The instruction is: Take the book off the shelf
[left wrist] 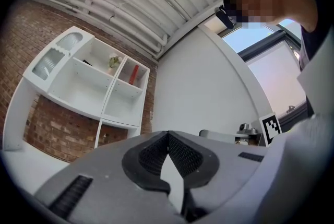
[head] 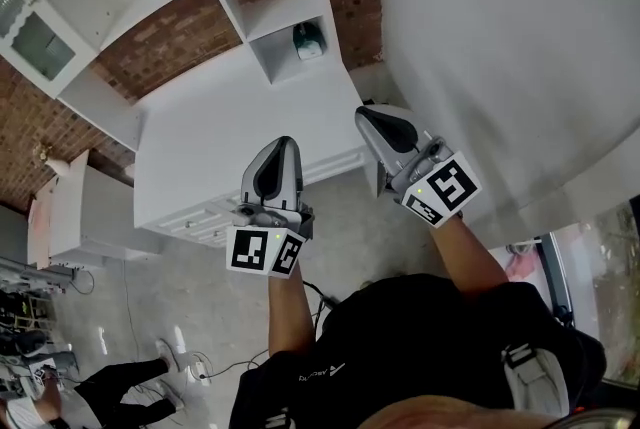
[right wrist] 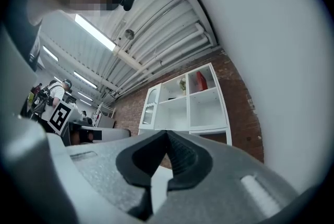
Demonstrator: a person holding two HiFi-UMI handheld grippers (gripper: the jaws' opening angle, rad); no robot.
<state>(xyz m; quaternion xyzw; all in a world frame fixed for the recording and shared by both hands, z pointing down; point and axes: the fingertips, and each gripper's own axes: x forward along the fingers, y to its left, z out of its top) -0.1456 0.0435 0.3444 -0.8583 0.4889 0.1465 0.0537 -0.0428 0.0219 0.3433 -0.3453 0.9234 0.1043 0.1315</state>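
Observation:
A red book [left wrist: 134,74] stands upright in the top right compartment of the white shelf unit [left wrist: 83,90] on the brick wall; the right gripper view also has this book [right wrist: 200,81]. The head view does not show it. My left gripper [head: 283,145] and right gripper [head: 368,114] are held close to the body, far short of the shelf. Both are shut with nothing between the jaws. The left gripper's pads [left wrist: 180,154] meet at the tip, and so do the right gripper's pads [right wrist: 180,154].
A small plant [left wrist: 114,62] sits in the compartment left of the book. A green and white object [head: 308,41] rests in a lower cubby. A white cabinet [head: 230,137] with drawers stands below the shelf, a curved white wall [head: 500,37] to the right. Another person [head: 130,382] stands at lower left.

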